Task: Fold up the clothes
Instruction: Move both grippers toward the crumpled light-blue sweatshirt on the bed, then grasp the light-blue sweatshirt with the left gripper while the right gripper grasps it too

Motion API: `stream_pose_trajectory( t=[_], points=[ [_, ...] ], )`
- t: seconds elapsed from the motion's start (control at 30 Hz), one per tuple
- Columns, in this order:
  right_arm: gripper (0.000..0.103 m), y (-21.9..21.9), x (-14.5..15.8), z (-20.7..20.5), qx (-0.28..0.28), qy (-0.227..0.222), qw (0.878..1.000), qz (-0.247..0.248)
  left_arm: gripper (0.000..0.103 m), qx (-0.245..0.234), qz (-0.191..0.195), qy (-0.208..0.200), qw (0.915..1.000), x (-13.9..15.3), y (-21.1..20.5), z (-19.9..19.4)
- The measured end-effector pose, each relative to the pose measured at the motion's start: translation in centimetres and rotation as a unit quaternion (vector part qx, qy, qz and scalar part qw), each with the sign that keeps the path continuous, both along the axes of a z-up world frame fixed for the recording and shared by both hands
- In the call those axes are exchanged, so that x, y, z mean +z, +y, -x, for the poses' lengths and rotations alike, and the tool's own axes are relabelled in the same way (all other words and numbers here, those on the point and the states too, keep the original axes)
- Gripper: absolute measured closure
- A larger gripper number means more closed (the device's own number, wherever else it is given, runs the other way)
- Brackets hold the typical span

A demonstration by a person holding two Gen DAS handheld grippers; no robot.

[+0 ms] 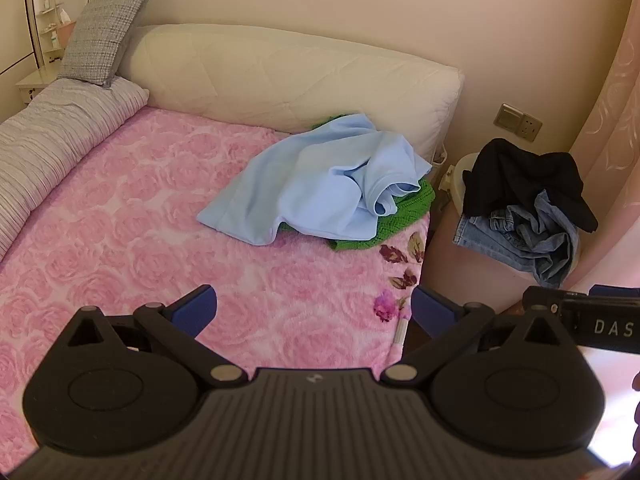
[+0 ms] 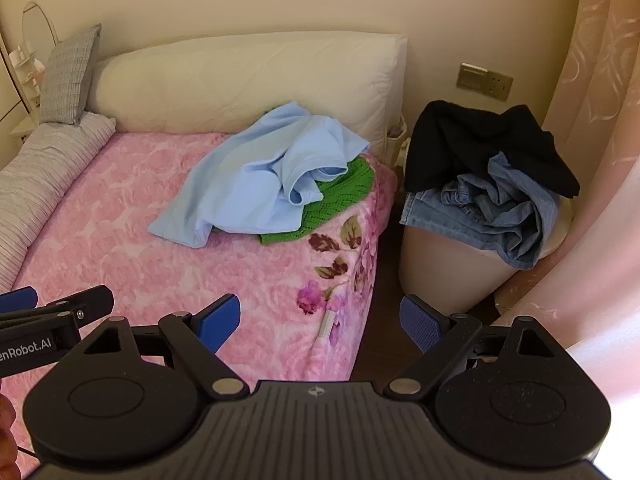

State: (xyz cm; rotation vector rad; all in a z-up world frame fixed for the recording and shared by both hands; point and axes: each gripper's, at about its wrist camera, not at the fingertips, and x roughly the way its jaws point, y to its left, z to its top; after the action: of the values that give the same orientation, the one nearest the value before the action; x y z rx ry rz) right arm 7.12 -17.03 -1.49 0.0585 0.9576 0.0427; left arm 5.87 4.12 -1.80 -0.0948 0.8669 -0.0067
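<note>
Over at the right, beside the bed, a pale round bin [image 2: 448,276] is piled high: crumpled blue jeans [image 2: 492,216] spill over its rim, and a black garment [image 2: 480,152] is draped on top of them, touching the denim.

Sweeping across the bed from the left now: a grey striped quilt [image 1: 52,148] lies rolled along the left edge, a grey checked cushion [image 1: 106,36] leans upright behind it, and a long cream headboard pad [image 1: 296,80] runs along the wall. The pink rose blanket [image 1: 140,220] covers the bed. Near its far right corner sits the laundry: a light blue shirt [image 1: 320,188], rumpled and unfolded, lies on top of a green knit garment [image 1: 404,208], which peeks out beneath and beside it. On the wall past the bed, a brass switch-and-socket plate [image 1: 518,122], and a pink curtain [image 2: 600,100] hangs at the far right. Open blanket lies between the jaws and the clothes.

And the tools: the left gripper [image 1: 314,308] hovers above the near blanket, jaws spread wide, holding and touching nothing. The right gripper [image 2: 320,320] hangs over the bed's near right corner, jaws just as wide apart, empty too. Each sits well short of the blue shirt, and each catches the other at its frame edge.
</note>
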Motion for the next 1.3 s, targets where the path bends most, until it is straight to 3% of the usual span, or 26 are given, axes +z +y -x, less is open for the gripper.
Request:
stream_pose_trajectory(
  t=[0.43,0.7,0.9,0.97,1.17,1.3],
  points=[
    [0.013,1.1,-0.5,-1.8,0.013,0.007,1.0,0.004,0.001,0.017,0.003,0.012,0.9998,-0.8,0.8,-1.3],
    [0.013,-0.1,-3.3,-4.6,0.02,0.044,0.999,-0.001,0.001,0.021,0.004,0.032,0.9993,-2.6,0.8,-3.3],
    [0.013,-2.3,-6.1,-8.4,0.023,0.073,0.997,-0.004,0.003,0.017,-0.007,0.045,0.9988,-4.7,-0.3,-6.4],
    [0.014,-2.8,-6.9,-9.9,0.032,0.079,0.996,-0.002,0.009,0.017,-0.008,0.05,0.9986,-5.4,-0.8,-7.8],
    [0.023,-4.6,-9.5,-16.0,0.068,0.086,0.994,0.011,0.02,0.031,0.011,0.081,0.9962,-8.6,-2.5,-13.1],
    [0.025,-6.4,-11.2,-20.0,0.079,0.098,0.992,0.01,0.021,0.041,0.024,0.095,0.9944,-11.1,-4.1,-17.0]
  ],
)
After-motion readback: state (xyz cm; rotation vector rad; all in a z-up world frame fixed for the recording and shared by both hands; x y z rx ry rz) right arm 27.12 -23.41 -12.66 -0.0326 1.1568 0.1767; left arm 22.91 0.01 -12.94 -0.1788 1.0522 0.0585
